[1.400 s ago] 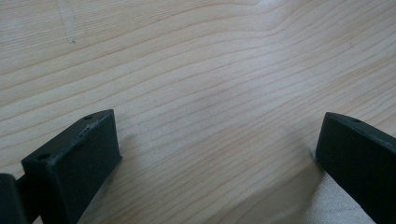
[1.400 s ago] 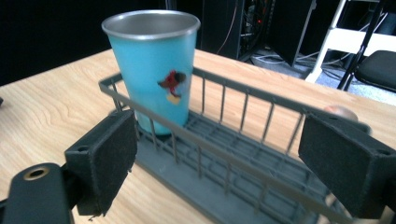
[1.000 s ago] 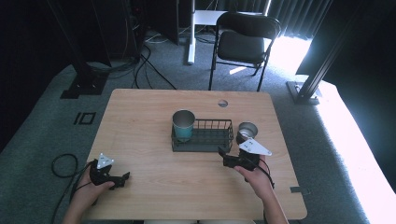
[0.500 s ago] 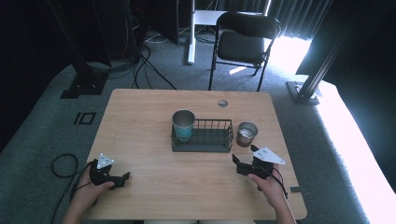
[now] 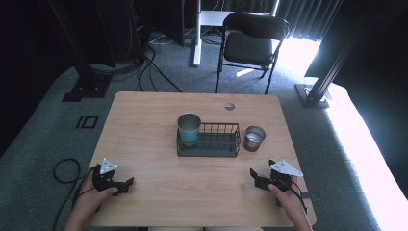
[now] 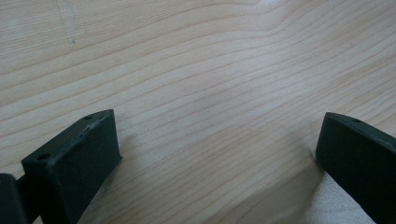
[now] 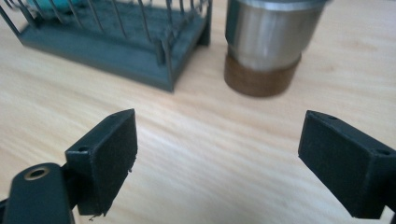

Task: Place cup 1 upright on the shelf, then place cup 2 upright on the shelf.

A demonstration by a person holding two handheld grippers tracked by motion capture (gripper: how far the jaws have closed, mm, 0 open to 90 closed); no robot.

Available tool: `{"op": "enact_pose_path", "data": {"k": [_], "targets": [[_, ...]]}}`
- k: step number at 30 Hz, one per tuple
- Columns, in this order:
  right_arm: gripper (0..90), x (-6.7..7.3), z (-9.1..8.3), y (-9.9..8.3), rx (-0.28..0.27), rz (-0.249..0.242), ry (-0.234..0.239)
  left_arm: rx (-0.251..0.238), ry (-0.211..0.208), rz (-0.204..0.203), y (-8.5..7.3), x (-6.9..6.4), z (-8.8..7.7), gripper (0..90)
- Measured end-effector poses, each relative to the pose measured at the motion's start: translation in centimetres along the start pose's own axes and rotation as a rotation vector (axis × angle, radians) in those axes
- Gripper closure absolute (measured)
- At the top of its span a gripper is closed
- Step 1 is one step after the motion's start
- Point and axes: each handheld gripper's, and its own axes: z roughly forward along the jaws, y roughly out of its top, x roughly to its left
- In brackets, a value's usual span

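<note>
A dark wire rack (image 5: pixel 209 140) stands at the table's middle with a teal-lined metal cup (image 5: pixel 189 128) upright in its left end. A steel cup with a brown base (image 5: pixel 254 138) stands on the wood just right of the rack. My right gripper (image 5: pixel 256 179) rests near the front right edge, open and empty; in the right gripper view the steel cup (image 7: pixel 268 44) and the rack's corner (image 7: pixel 140 44) lie ahead of its jaws. My left gripper (image 5: pixel 126 185) sits at the front left, open, over bare wood (image 6: pixel 201 84).
The wooden table (image 5: pixel 144 115) has a round cable hole (image 5: pixel 229 106) near its back edge. A black folding chair (image 5: pixel 250 45) stands behind the table. Cables trail on the grey carpet (image 5: pixel 62 168) to the left.
My right gripper has drawn back from beside the steel cup toward the front right edge of the table. The left gripper has stayed put.
</note>
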Motion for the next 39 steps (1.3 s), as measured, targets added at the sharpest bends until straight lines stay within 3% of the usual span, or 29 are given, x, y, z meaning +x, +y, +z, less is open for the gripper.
{"op": "enact_pose_path", "data": {"k": [14,19,22,39], "targets": [[11.5,-1.5,-0.8,-2.1,0.115,0.013,-0.017,0.0,0.0,0.0,0.0,0.0,0.0,0.4],[11.5,-2.1,-1.0,-2.6,0.184,0.009,-0.055,0.0,0.0,0.0,0.0,0.0,0.0,0.4],[11.2,-2.1,-0.8,-2.7,0.234,0.009,-0.046,0.0,0.0,-0.001,0.0,0.0,0.0,0.4],[11.1,-2.2,-0.8,-2.7,0.238,0.011,-0.045,0.0,0.0,0.0,0.0,0.0,0.0,0.4]]}}
